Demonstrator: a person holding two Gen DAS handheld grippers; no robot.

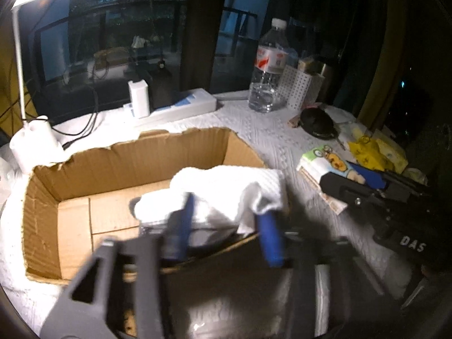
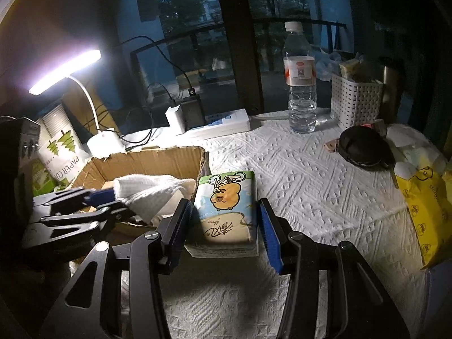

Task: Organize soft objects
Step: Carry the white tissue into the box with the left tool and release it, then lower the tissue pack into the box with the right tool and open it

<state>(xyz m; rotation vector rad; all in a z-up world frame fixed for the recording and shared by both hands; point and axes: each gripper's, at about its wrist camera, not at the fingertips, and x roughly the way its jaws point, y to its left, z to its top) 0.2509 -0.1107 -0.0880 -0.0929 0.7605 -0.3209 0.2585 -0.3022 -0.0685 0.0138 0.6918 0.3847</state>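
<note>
A white towel hangs bunched over the near right part of an open cardboard box. My left gripper is open, its blue pads apart on either side of the towel's lower folds, which drape over the fingertips. In the right wrist view the same towel lies at the tip of the left gripper, over the box. My right gripper is shut on a tissue pack with a cartoon animal print, just right of the box. The left wrist view also shows this tissue pack, with the right gripper on it.
A water bottle, a white basket, a black pouch and a yellow pack sit to the right. A desk lamp, a power strip and a paper cup sleeve stand behind and left of the box.
</note>
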